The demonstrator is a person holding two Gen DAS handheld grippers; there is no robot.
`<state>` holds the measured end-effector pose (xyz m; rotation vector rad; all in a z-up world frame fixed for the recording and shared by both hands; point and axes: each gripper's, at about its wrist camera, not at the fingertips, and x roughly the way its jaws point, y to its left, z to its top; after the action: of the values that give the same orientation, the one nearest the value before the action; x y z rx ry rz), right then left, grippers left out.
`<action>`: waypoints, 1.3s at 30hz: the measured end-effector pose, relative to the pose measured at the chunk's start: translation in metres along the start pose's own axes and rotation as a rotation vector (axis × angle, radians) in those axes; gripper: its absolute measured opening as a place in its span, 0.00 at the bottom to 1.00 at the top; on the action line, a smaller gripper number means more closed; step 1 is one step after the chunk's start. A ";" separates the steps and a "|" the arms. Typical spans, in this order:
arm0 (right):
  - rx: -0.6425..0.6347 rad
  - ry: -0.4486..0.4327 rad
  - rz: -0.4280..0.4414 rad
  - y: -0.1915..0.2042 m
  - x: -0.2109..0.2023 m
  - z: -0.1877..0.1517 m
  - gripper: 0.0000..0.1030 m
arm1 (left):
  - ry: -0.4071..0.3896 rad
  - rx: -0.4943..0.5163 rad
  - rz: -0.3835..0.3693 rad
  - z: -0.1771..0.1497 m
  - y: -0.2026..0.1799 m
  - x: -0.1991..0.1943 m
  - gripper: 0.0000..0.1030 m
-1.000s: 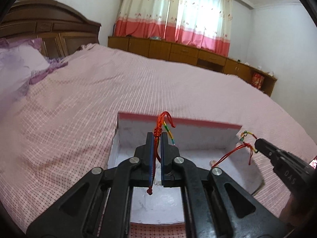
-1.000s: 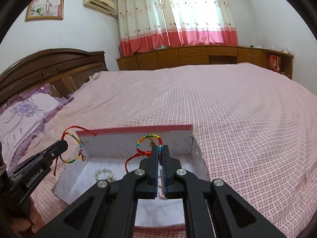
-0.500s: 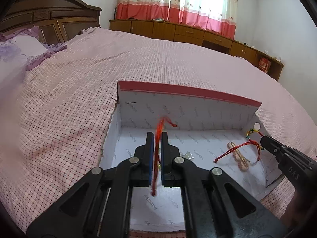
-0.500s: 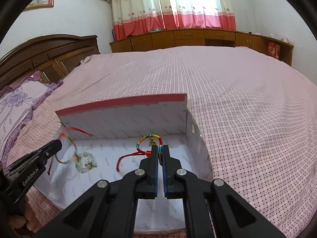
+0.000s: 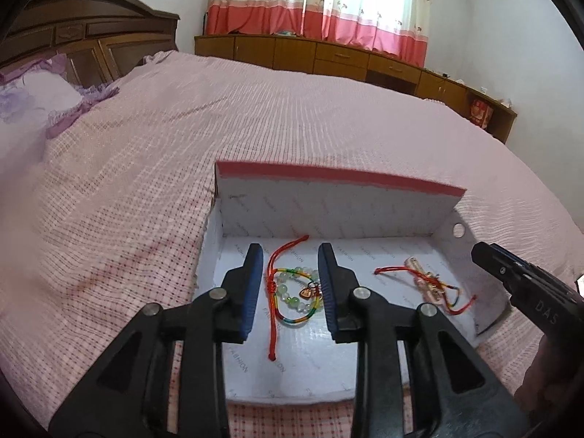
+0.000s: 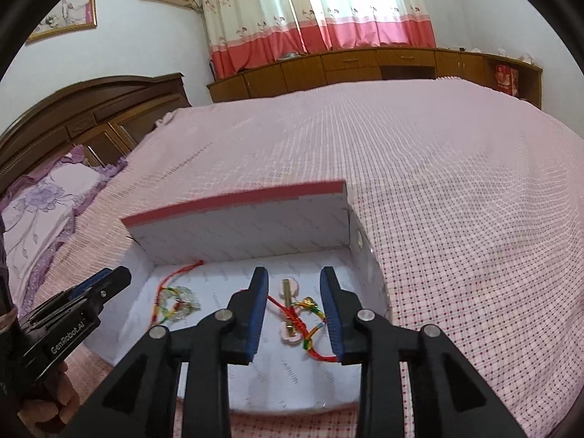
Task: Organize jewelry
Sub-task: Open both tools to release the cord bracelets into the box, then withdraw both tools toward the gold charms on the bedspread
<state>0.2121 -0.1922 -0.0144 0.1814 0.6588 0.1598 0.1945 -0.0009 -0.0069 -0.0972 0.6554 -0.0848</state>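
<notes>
An open white box [image 5: 339, 208] with a pink-edged lid stands on the bed. My left gripper [image 5: 290, 252] is open above a red and rainbow cord bracelet [image 5: 288, 294] that lies on a green bead bracelet on the box floor. My right gripper [image 6: 294, 275] is open above a second red and rainbow cord bracelet [image 6: 310, 323] lying on a pink and gold piece [image 6: 288, 314]. The left bracelet also shows in the right wrist view [image 6: 175, 299], and the right one in the left wrist view [image 5: 434, 288]. Each gripper shows at the other view's edge.
The pink checked bedspread [image 6: 456, 219] surrounds the box. A purple pillow [image 5: 29, 98] and a wooden headboard [image 5: 91, 36] are at far left. Low wooden cabinets [image 6: 365, 65] and curtains line the far wall.
Both grippers have lowered into the box and opened. Each cord bracelet has dropped from the jaws onto the box floor.
</notes>
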 end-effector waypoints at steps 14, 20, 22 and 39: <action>-0.050 -0.067 0.095 0.020 -0.089 -0.003 0.32 | -0.024 0.007 -0.050 0.008 0.003 -0.071 0.23; -0.080 -0.081 0.115 0.030 -0.116 -0.013 0.32 | -0.010 0.014 -0.049 -0.007 0.004 -0.095 0.23; -0.089 -0.076 0.123 0.031 -0.122 -0.018 0.32 | 0.001 0.014 -0.050 -0.012 0.005 -0.100 0.23; -0.110 0.027 0.103 0.026 -0.142 -0.079 0.32 | 0.158 0.000 -0.052 -0.065 0.016 -0.104 0.23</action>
<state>0.0506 -0.1871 0.0141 0.1079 0.6662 0.2975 0.0738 0.0218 0.0029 -0.1085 0.8103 -0.1432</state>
